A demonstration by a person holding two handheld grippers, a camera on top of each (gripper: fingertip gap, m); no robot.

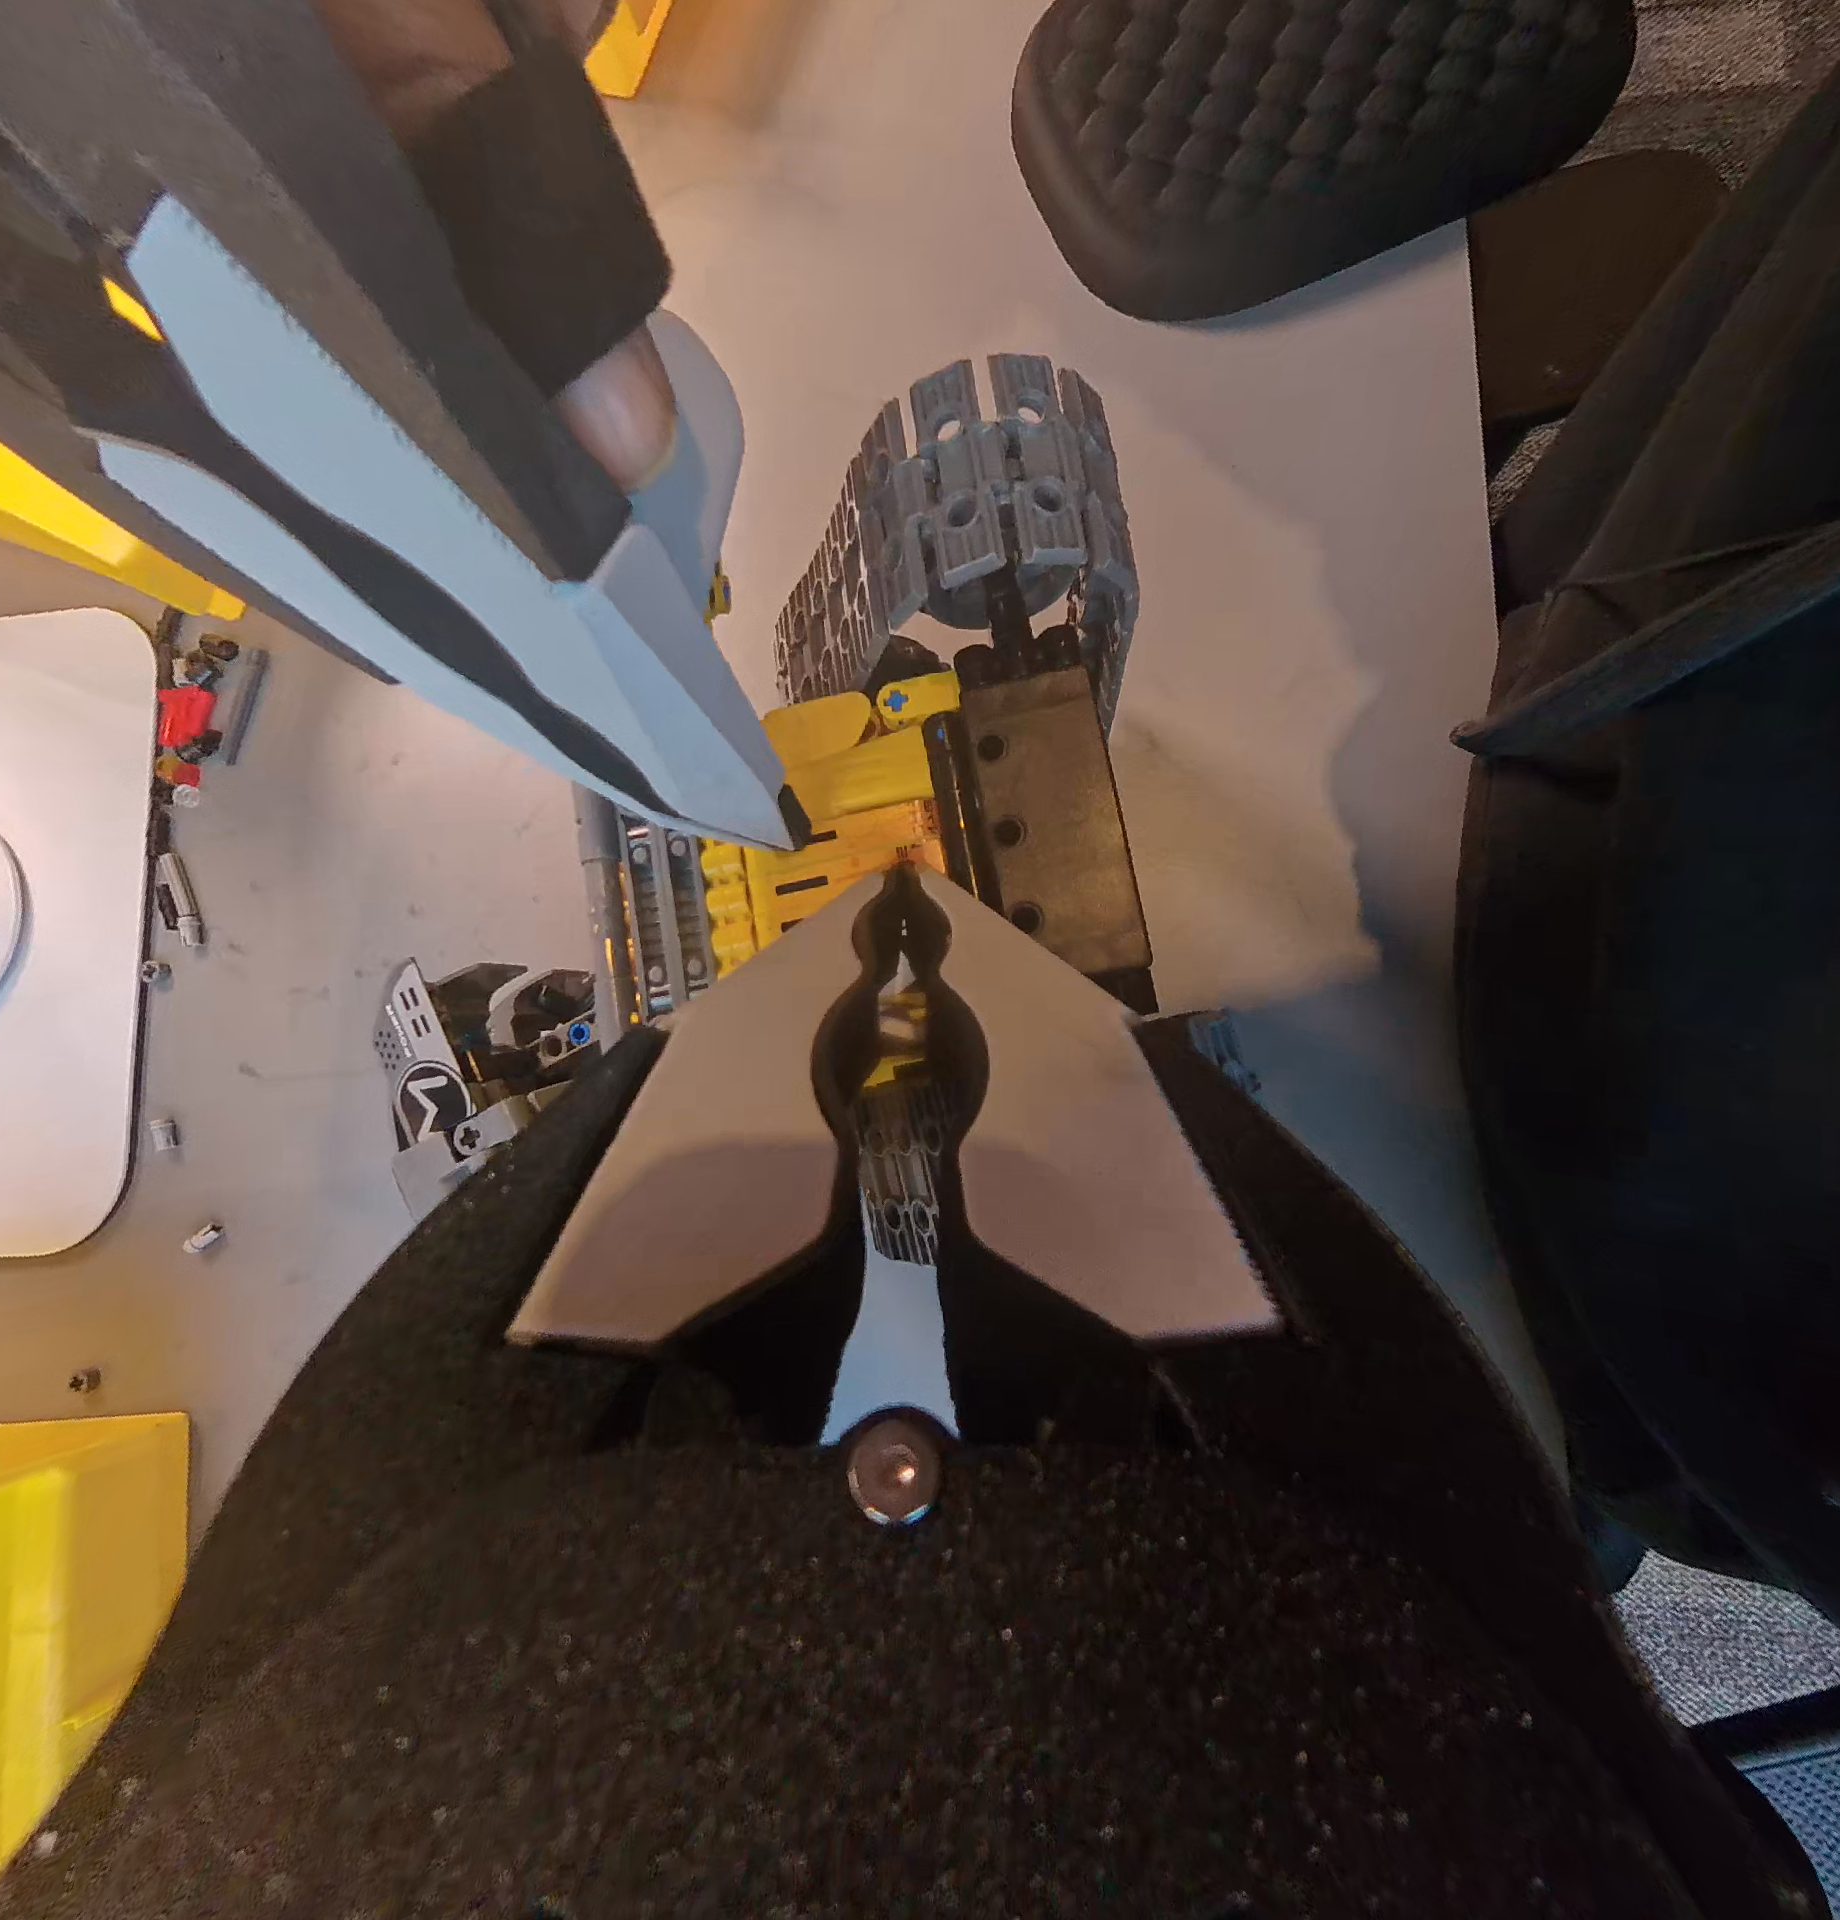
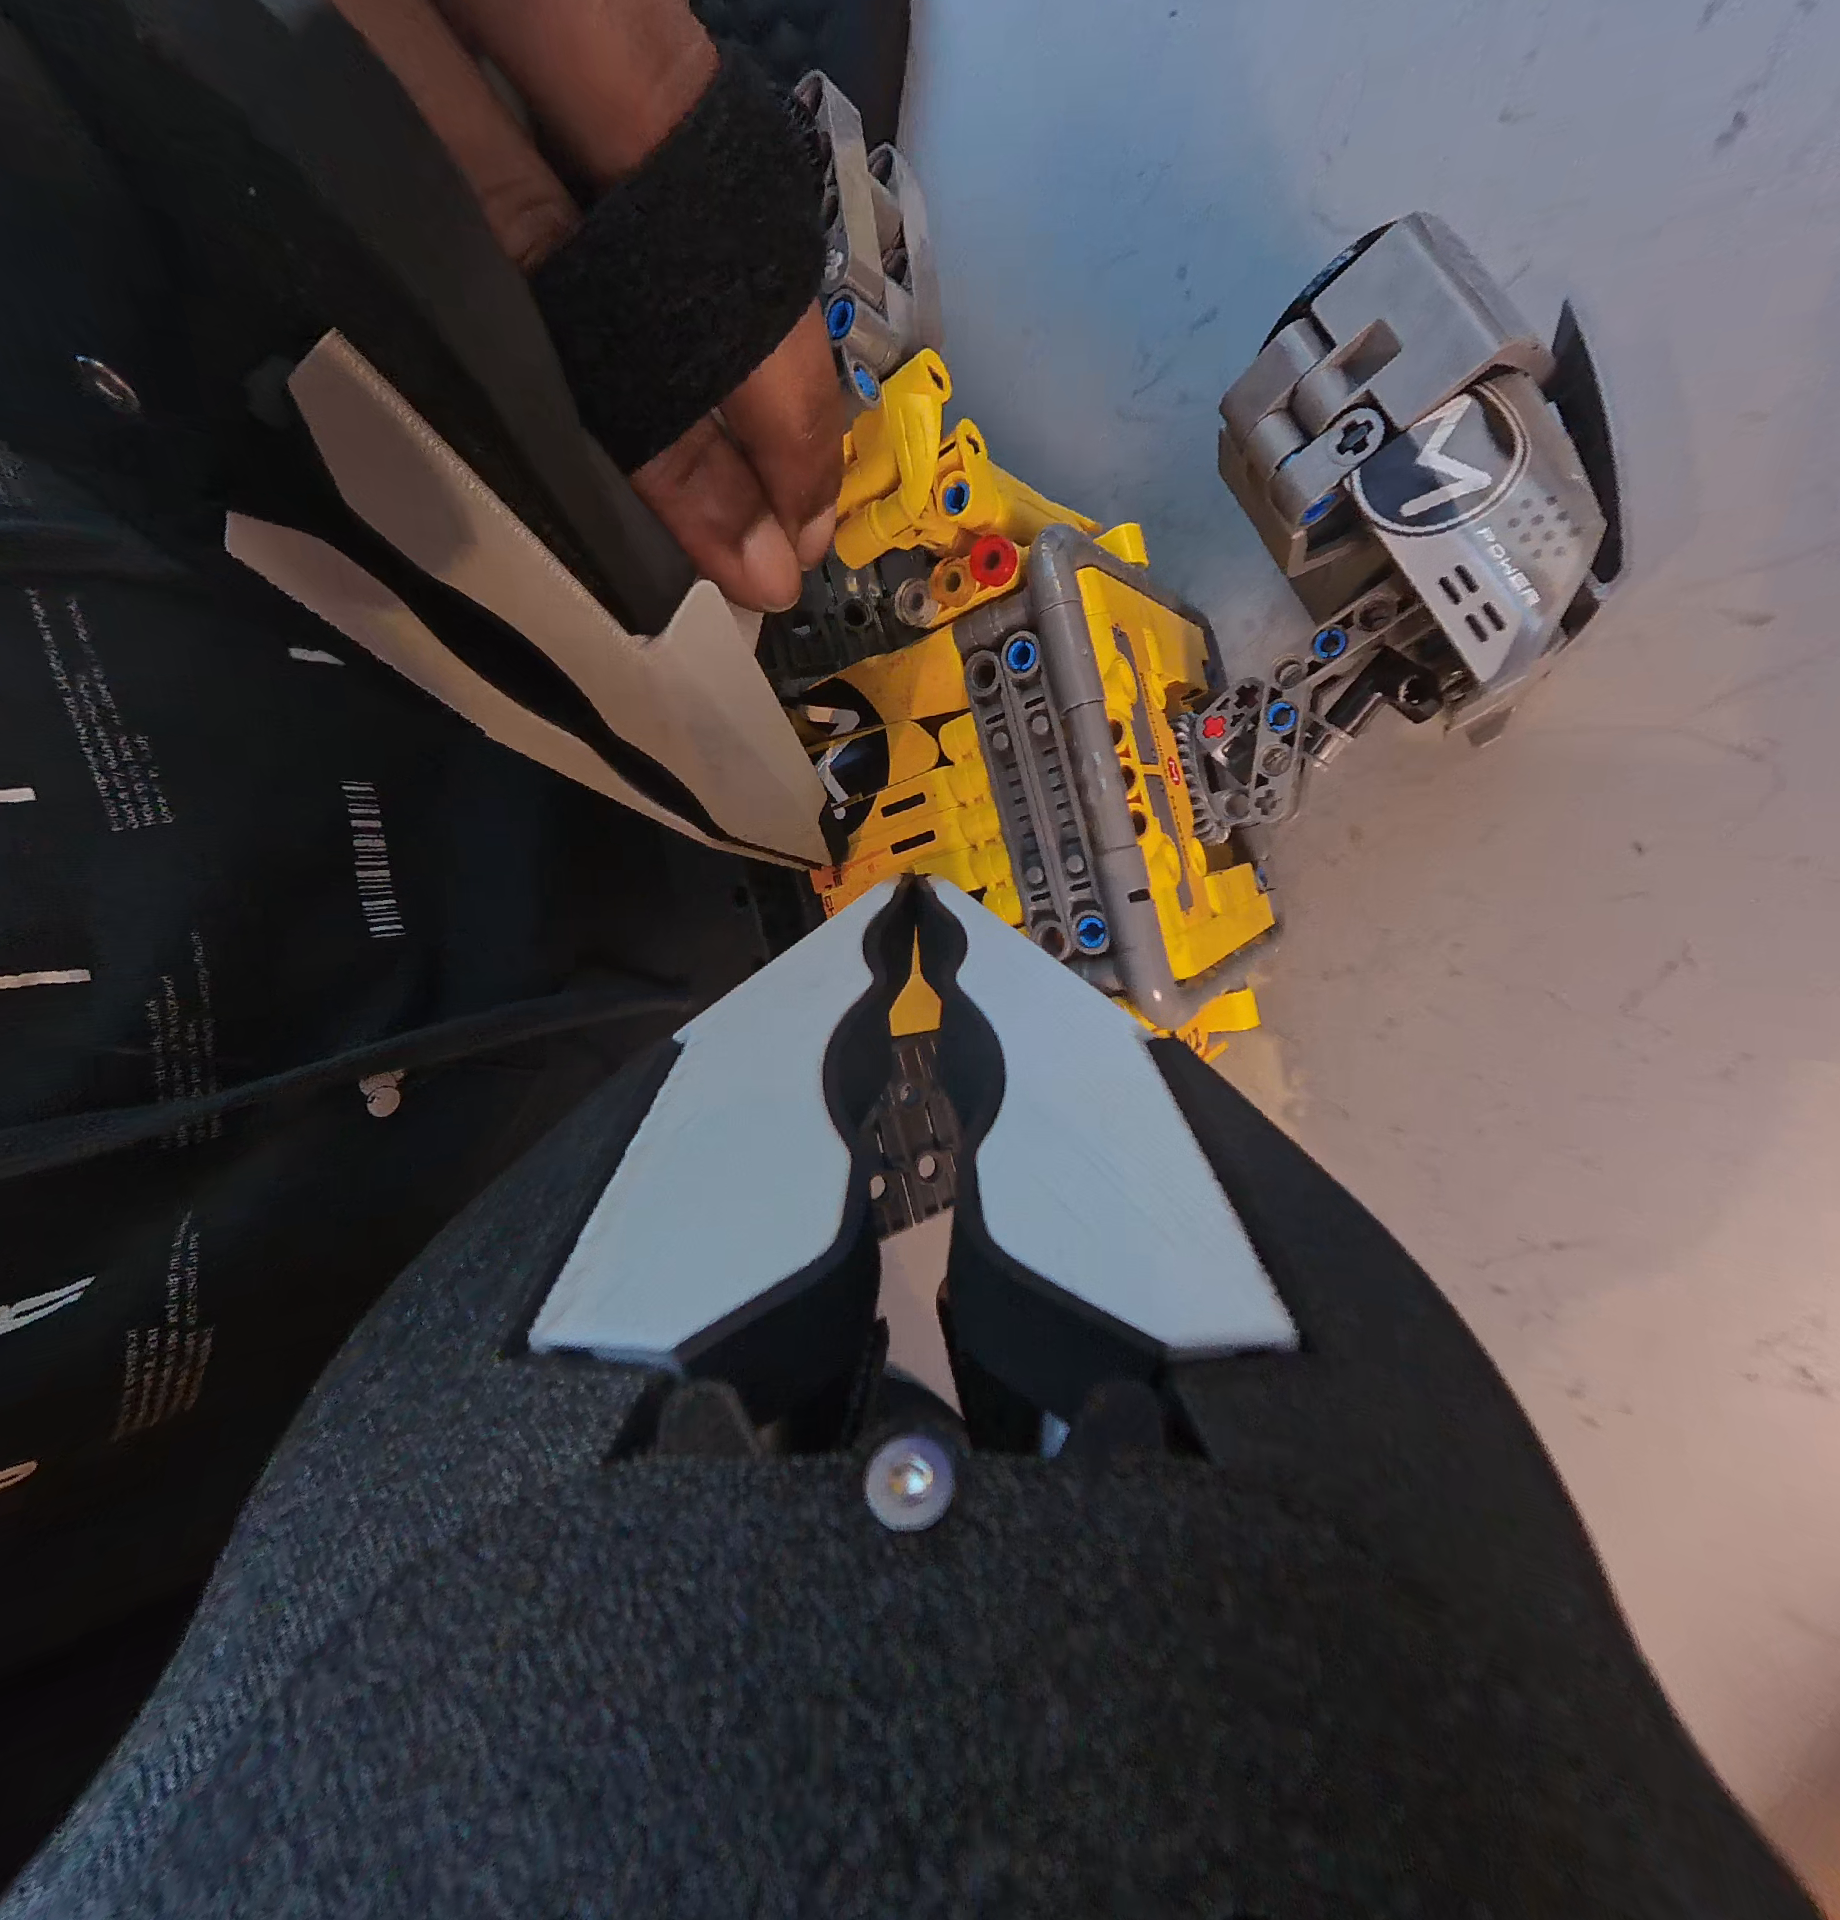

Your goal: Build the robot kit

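Observation:
A yellow and grey brick-built tracked vehicle [image 1: 854, 769] lies on a white table [image 1: 376, 831], its grey track [image 1: 999, 499] pointing away and a black box [image 1: 1041, 821] on its side. My left gripper [image 1: 900, 878] is shut, its tips pressed on the yellow body. My right gripper [image 1: 791, 831] comes in from the upper left, shut, touching the same spot. In the right wrist view my right gripper [image 2: 911, 883] is shut at the yellow body [image 2: 1155, 623], with the left gripper [image 2: 828, 862] tip beside it. Whether either pinches a thin part is hidden.
A grey cab piece with a round emblem [image 2: 1435, 488] hangs off the model's side and also shows in the left wrist view [image 1: 428, 1060]. Small loose parts [image 1: 183, 727] lie beside a white tray [image 1: 54, 935]. Yellow bins [image 1: 64, 1558] stand at left. A black padded armrest [image 1: 1311, 135] is far right. Both grippers' tips are close together, under 4 cm apart.

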